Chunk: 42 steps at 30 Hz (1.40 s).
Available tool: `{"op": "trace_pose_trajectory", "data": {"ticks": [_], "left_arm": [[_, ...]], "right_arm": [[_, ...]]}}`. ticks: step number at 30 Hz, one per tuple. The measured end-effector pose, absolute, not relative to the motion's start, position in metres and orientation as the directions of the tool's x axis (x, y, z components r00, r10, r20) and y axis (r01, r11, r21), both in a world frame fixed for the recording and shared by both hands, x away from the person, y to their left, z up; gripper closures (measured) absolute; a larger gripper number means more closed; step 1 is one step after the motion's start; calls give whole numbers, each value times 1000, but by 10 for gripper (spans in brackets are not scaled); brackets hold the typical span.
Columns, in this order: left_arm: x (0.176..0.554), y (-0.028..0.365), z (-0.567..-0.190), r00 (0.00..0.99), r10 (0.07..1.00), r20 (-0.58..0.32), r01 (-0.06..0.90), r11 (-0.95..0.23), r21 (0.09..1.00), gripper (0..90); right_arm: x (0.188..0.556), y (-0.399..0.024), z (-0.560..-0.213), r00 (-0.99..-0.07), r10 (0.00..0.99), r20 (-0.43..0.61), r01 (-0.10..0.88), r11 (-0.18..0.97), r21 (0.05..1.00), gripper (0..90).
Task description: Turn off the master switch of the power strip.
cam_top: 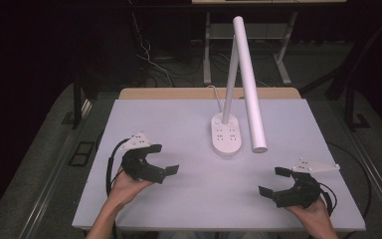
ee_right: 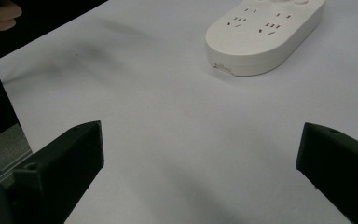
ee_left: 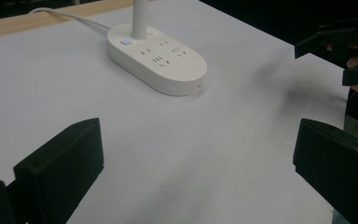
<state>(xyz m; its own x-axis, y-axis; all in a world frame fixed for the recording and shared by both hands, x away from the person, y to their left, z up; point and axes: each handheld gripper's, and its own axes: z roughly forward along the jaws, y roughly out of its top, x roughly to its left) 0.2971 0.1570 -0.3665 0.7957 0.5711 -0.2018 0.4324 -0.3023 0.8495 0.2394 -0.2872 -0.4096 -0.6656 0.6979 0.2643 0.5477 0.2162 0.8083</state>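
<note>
Lamp base [cam_top: 227, 134] lies between both open claws [cam_top: 163, 160], well apart.

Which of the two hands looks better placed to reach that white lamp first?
Probably the left. The left gripper sits nearer the lamp base, jaws open and aimed at it. The right gripper, also open, lies farther back, near the table's front edge.

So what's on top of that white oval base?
The lamp base carries socket holes, a small lit button and the lamp's upright stem. Whatever lies beneath the base is covered.
</note>
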Motion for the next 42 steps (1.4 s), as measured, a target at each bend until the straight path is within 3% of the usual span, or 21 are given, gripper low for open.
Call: {"op": "trace_pose_trajectory", "data": {"ticks": [42], "left_arm": [[365,126,-340,809,562,-169,444,-398,803,8]], "right_arm": [[240,-287,-411,-665,700,262,558,233,796,2]]}}
